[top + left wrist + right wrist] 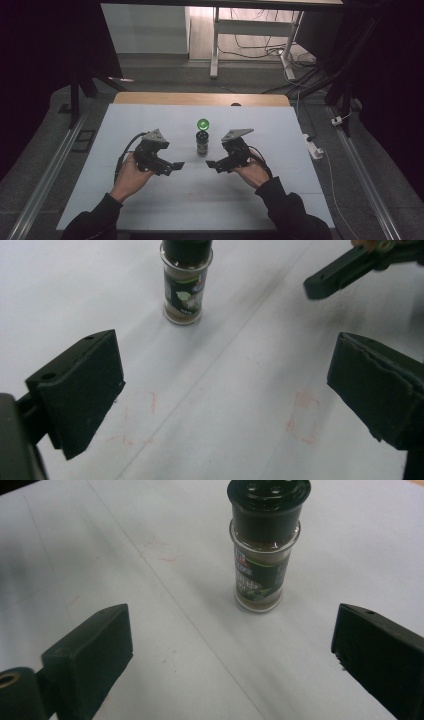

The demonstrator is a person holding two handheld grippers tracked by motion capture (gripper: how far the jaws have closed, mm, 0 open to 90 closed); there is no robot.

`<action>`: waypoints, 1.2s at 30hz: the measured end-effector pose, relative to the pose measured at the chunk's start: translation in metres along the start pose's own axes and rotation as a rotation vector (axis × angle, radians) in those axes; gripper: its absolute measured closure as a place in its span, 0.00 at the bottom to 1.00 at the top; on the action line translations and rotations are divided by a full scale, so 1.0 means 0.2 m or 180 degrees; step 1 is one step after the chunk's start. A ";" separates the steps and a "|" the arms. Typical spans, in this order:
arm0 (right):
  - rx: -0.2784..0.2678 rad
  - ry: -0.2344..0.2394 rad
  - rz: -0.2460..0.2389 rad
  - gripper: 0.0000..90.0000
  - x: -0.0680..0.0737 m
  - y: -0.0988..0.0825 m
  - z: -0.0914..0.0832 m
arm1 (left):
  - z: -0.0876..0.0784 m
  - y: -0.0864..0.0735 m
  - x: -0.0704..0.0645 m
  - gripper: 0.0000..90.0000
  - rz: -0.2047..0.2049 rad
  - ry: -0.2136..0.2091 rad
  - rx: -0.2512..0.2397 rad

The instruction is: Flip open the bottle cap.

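Glass spice jar point(202, 141) stood upright mid-table point(150, 200) between the left gripper point(175, 165) and right gripper point(212, 164), both spread wide and empty, apparently flanking it for a grasp.

spice jar point(202, 141) between two open grippers

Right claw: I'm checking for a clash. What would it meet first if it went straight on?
Probably the spice jar, standing upright slightly right of centre ahead of the open right claw; depth is uncertain, so it might pass beside it.
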State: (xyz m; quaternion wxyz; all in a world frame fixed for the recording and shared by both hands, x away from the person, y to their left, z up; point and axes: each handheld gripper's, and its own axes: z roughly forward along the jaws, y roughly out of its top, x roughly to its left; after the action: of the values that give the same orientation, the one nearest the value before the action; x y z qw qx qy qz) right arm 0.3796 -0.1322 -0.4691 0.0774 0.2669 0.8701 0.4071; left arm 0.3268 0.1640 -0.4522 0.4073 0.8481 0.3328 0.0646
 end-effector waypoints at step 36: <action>-0.0237 -0.0543 0.0282 0.00 0.07 -0.39 -0.61 | -0.46 -0.51 -0.10 0.00 -0.0498 0.0356 -0.0367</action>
State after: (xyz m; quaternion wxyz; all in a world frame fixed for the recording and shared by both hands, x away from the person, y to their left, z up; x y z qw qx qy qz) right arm 0.2939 -0.2472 -0.4473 0.1430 0.3358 0.8320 0.4179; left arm 0.2238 0.2572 -0.4623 0.4400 0.7897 0.4160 0.0988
